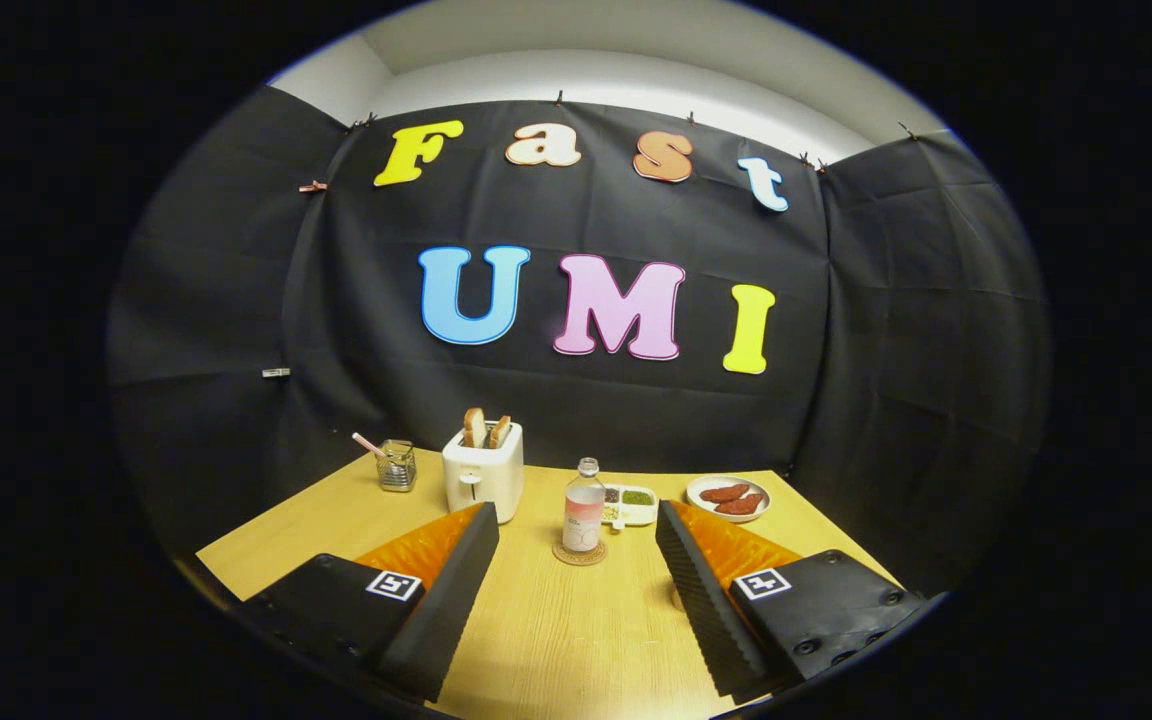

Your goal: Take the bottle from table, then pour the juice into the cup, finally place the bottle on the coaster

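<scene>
Wooden table spreads out ahead of me, pale and bare in the near part. My gripper hangs wide open over it with nothing held, fingers well apart. On the far left stands a white toaster with two slices of bread poking up, and left of that a small glass holder with a stick in it. Far right sits a round plate of reddish food, and beside it a little white dish of condiments. The bottle stands upright straight ahead, beyond my fingertips and between their lines, already resting on the round coaster. I cannot make out a cup anywhere. The bottle looks clear and smooth, probably glass or hard plastic, part filled with pinkish juice, so I judge it stiff, a little slippery and light enough. If I took it, I would close on the labelled middle, below the narrow neck.
</scene>
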Available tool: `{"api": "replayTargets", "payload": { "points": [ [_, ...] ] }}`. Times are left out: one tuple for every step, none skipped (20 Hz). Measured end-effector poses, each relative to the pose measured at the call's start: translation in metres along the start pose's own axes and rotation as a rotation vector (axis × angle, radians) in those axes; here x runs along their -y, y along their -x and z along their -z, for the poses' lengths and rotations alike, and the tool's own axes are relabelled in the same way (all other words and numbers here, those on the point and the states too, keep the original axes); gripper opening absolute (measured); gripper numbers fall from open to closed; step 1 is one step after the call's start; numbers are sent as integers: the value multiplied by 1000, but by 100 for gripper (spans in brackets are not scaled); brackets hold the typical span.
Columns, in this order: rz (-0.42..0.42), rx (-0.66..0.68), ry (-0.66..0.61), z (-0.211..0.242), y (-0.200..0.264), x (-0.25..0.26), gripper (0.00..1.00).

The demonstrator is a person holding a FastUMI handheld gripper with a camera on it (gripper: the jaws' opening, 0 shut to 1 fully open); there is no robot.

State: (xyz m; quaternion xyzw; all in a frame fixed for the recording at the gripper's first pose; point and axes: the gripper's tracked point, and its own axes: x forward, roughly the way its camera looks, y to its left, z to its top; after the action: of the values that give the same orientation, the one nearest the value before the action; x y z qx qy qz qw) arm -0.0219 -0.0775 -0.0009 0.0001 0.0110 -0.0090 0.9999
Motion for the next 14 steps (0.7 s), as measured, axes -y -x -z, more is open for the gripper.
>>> {"api": "replayTargets", "payload": {
  "points": [
    [-13,7,-10,0,3,-1,97],
    [-24,11,-24,1,5,-2,97],
    [-27,12,-35,2,5,-1,97],
    [-18,20,-38,0,7,2,97],
    [-4,47,-35,-8,9,6,97],
    [8,73,-36,-17,10,8,97],
    [10,87,-43,-19,10,7,97],
    [6,91,-48,-17,8,5,97],
    [6,82,-46,-13,6,4,97],
    [14,68,-39,-8,5,7,97],
    [19,61,-31,-7,5,8,97],
    [17,59,-27,-5,5,7,97],
    [15,53,-22,-4,5,6,97],
    [12,45,-15,1,4,6,97]
  ]
}}
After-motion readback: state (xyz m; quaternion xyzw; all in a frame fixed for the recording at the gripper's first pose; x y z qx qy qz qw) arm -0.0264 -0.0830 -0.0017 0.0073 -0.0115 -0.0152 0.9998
